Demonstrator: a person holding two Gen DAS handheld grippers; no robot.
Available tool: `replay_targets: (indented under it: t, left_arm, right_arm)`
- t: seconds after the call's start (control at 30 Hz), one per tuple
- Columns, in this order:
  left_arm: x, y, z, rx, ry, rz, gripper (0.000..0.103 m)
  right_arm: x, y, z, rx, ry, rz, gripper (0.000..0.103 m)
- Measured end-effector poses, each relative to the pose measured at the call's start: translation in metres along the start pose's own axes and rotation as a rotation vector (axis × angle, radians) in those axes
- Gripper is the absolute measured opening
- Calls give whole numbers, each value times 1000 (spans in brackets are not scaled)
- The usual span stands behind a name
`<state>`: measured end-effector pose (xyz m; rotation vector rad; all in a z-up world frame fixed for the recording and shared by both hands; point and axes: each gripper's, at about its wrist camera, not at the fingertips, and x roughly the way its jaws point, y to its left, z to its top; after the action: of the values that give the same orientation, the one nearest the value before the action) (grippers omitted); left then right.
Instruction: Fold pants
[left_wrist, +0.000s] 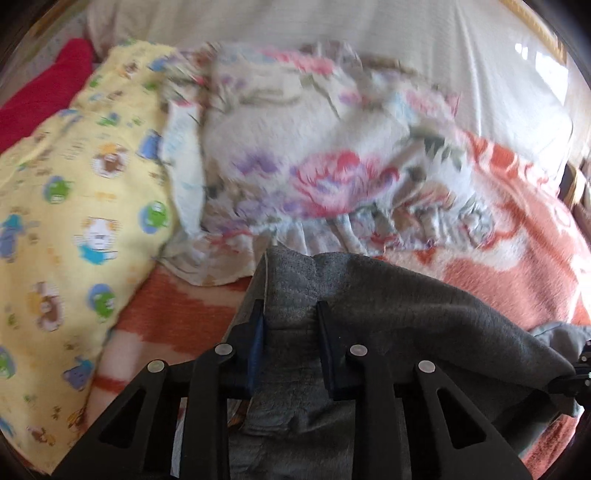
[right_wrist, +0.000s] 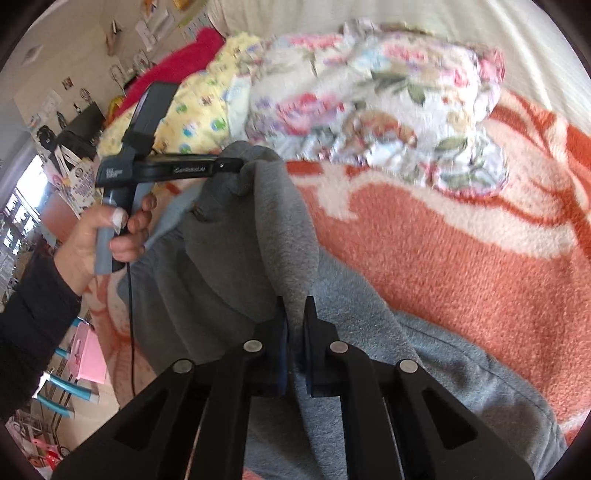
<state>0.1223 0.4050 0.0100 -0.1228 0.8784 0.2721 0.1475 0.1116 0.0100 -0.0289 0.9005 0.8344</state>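
1. Grey fleece pants (right_wrist: 255, 236) lie partly on an orange-and-cream blanket (right_wrist: 461, 258), with one edge lifted off it between the two tools.
2. Left gripper (left_wrist: 291, 317) has its fingers closed on a thick fold of the pants (left_wrist: 388, 306); the cloth drapes over its right finger.
3. Right gripper (right_wrist: 294, 314) pinches a raised ridge of the same fabric, jaws nearly together.
4. In the right wrist view, the left hand (right_wrist: 107, 236) holds its tool's handle, the tip buried in bunched cloth.
5. Beyond the pants rest a floral quilt (left_wrist: 314, 147), a yellow cartoon-print pillow (left_wrist: 74, 192), and a red cloth (left_wrist: 40, 96).
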Motion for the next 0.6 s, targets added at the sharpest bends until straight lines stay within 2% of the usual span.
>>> replay_targets:
  t: [0.13,0.3,0.43,0.6]
  left_arm:
    - [-55,15,-11,-63,-107,-31,26]
    - [-111,32,-55,-164,-205,-69,26]
    - [-132,41,-98,-245,-238,-84,26]
    - [-132,57,-148,-335,-219,-96,25]
  right_arm:
    - [-18,17,0,-45,-30,33,8]
    - [-33,48,-22,-132,-36,95,8]
    - [-30,63,-45,-168,3,117,8]
    - [-10,67,-72,-163,74,132,8]
